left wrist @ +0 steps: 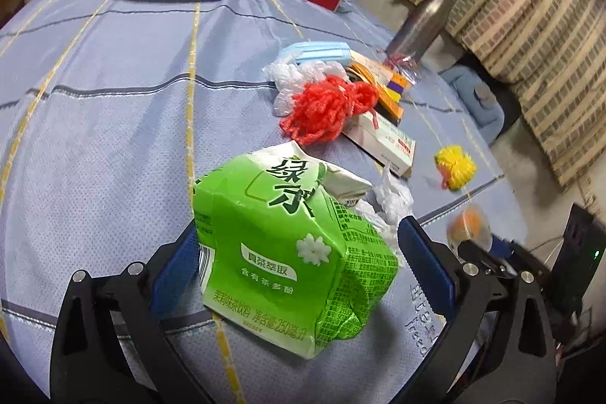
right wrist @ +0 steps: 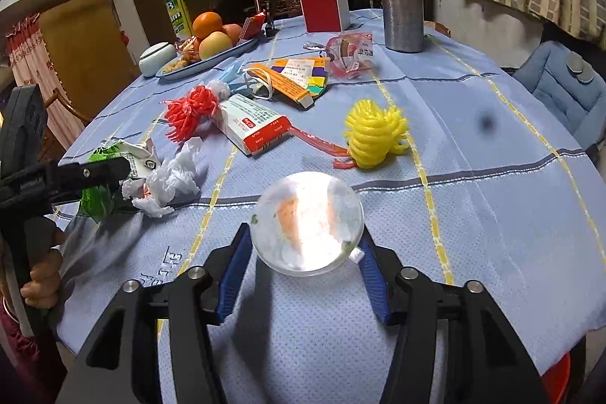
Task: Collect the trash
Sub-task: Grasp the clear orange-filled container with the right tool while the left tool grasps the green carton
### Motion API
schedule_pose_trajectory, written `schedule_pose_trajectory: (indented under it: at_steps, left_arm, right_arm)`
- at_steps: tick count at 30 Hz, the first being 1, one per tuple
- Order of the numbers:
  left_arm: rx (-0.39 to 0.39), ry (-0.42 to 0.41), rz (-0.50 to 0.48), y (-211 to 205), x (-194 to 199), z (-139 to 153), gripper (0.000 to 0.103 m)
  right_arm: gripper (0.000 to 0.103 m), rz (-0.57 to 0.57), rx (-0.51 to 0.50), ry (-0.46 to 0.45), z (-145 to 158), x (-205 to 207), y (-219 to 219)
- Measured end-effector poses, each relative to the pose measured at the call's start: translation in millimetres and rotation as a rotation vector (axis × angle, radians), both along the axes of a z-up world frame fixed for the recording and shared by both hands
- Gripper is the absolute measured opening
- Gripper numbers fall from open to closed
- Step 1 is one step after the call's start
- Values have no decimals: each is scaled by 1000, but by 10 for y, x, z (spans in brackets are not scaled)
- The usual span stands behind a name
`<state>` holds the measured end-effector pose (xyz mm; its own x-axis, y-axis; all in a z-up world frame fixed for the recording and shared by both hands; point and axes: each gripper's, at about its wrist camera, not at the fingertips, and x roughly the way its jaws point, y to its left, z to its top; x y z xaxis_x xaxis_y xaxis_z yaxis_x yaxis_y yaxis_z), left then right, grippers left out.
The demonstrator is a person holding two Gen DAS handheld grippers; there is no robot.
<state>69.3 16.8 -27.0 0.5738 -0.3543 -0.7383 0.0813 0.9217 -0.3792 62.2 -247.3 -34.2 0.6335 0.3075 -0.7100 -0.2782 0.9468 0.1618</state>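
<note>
Left tool [left wrist: 299, 252] is standing wide around the crushed green carton [left wrist: 280, 252] on the counter [left wrist: 113, 101]; its left pad [left wrist: 178, 275] is meeting the carton, while the right pad [left wrist: 424, 260] is sitting apart, so the tool is released. Right tool [right wrist: 306, 260] is standing partly open, both blue pads bracketing a clear round lid [right wrist: 308, 222]; whether they are pressing it I cannot tell. Glare is washing out the lid. The left tool is partly hiding the carton in the right view.

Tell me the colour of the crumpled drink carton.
Bright green with white edges; carton shows best in the left wrist view.
</note>
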Motion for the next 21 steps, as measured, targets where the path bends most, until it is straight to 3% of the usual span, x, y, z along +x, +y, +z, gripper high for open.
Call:
schedule_pose_trajectory:
  at_steps: [2, 6, 7, 10, 21]
  left_arm:
    - [13, 1, -6, -27, 4, 0, 96]
    - [8, -38, -31, -60, -27, 55, 95]
    - [11, -52, -36, -73, -39, 74, 89]
    - [20, -86, -57, -120, -68, 121, 86]
    - [-76, -222, -23, 37, -245, 292, 86]
  right_arm:
    - [73, -9, -3, -7, 10, 25, 15]
    - [74, -6, 10, -1, 4, 92, 31]
    - [74, -2, 15, -9, 11, 86, 27]
    - [55, 1, 4, -18, -8, 73, 30]
    - [55, -2, 63, -59, 128, -94, -77]
